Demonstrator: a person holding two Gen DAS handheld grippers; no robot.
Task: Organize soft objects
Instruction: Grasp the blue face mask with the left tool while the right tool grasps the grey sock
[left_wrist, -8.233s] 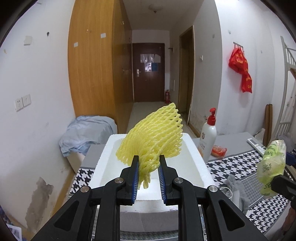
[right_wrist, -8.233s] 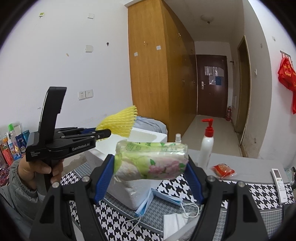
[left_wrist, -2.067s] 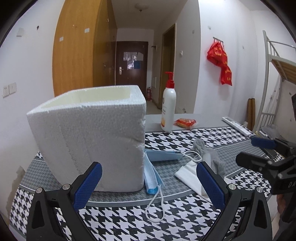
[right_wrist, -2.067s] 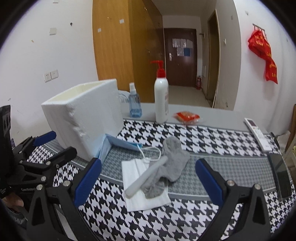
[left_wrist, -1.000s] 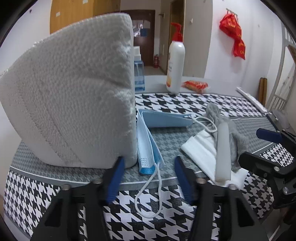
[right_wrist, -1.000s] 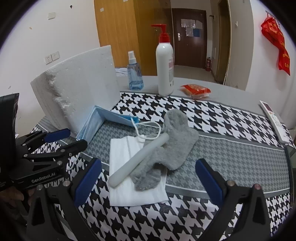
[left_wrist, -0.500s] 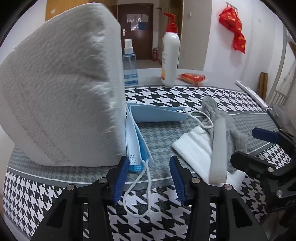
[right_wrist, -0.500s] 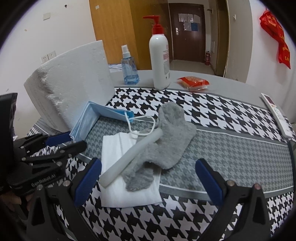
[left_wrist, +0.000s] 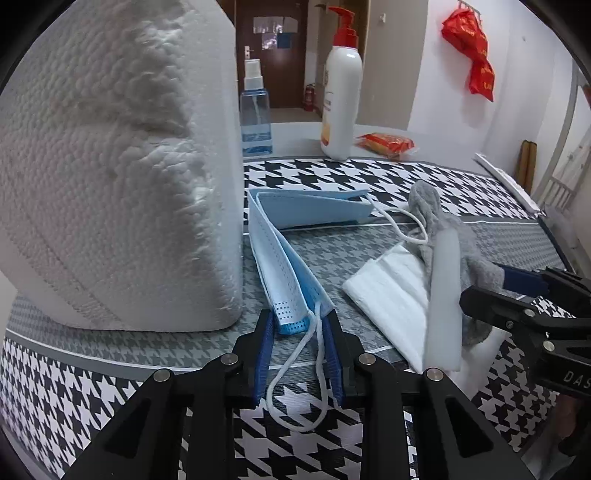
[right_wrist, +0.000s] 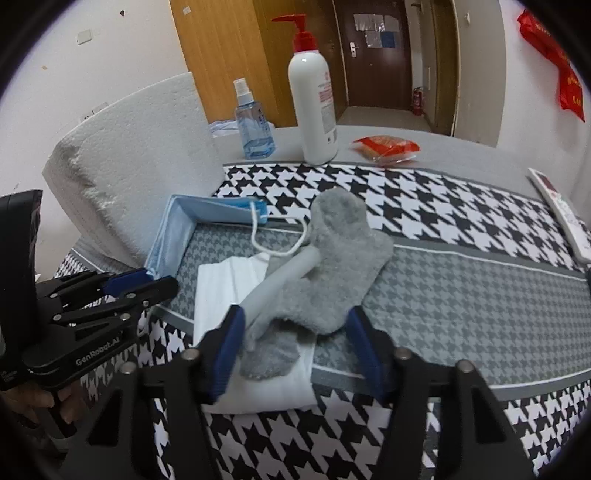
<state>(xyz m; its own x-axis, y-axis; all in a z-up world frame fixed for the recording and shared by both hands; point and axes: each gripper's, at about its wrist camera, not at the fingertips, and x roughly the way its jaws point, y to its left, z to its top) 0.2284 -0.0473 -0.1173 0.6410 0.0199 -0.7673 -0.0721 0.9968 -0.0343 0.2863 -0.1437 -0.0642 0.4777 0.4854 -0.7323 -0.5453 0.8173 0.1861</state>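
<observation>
Closing my left gripper (left_wrist: 298, 326) on the blue mask (left_wrist: 291, 273) beside the foam box (left_wrist: 122, 177) while my right gripper (right_wrist: 295, 341) is narrowing around the grey sock (right_wrist: 328, 266), I'm probably risking snagging the ear loop (left_wrist: 295, 373).

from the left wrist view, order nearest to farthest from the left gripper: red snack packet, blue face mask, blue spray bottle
1. blue face mask: its near end lies between the closing jaws of the left gripper, beside the foam box.
2. blue spray bottle: past the foam box's far corner.
3. red snack packet: far right, roughly level with the bottle; close call.
</observation>
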